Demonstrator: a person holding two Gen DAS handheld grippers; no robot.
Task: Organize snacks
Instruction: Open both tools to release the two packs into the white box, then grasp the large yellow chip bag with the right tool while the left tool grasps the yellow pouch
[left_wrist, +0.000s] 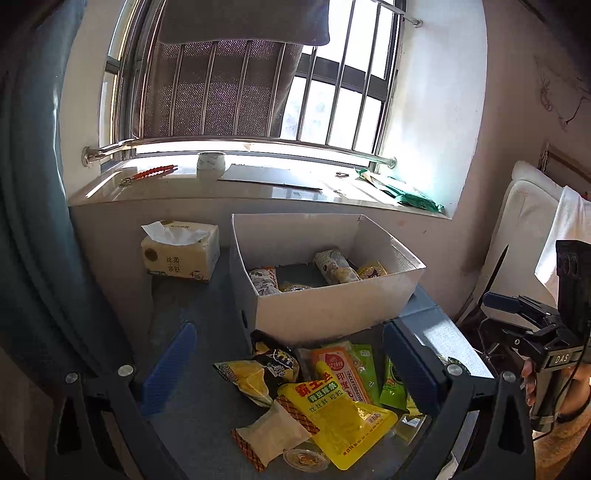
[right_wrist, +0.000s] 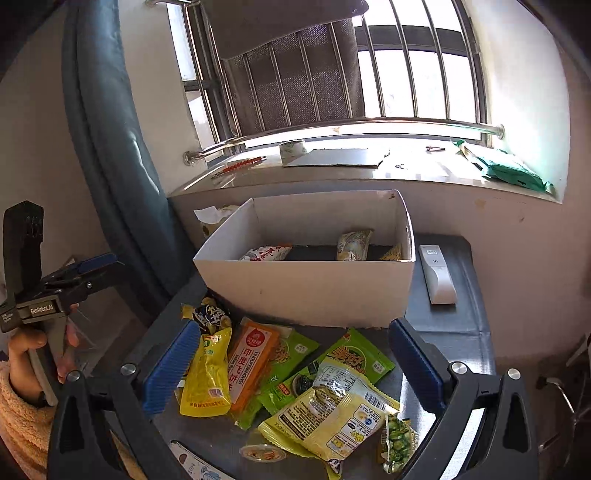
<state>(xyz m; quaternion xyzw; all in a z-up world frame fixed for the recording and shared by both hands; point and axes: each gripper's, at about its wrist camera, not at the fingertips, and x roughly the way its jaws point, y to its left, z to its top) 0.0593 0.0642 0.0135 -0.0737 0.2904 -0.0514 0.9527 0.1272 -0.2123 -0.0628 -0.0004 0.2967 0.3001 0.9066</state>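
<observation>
A white cardboard box (left_wrist: 325, 314) (right_wrist: 314, 291) stands on the dark table and holds a few snack packets (left_wrist: 336, 267) (right_wrist: 352, 245). In front of it lies a pile of loose snack packets: a yellow pouch (left_wrist: 340, 417) (right_wrist: 207, 376), an orange packet (left_wrist: 341, 369) (right_wrist: 253, 363), green packets (right_wrist: 358, 356) and a pale yellow bag (right_wrist: 332, 417). My left gripper (left_wrist: 291, 365) is open and empty above the pile. My right gripper (right_wrist: 291, 362) is open and empty above the pile too. Each gripper shows in the other's view at the edge, the right one (left_wrist: 498, 301) and the left one (right_wrist: 96, 264).
A tissue pack (left_wrist: 181, 254) stands left of the box. A white remote (right_wrist: 437, 273) lies to the box's right. The window sill behind carries a cup (left_wrist: 210, 164), a flat card (left_wrist: 273, 181) and a green bag (right_wrist: 509, 171). A blue curtain (right_wrist: 110, 147) hangs at left.
</observation>
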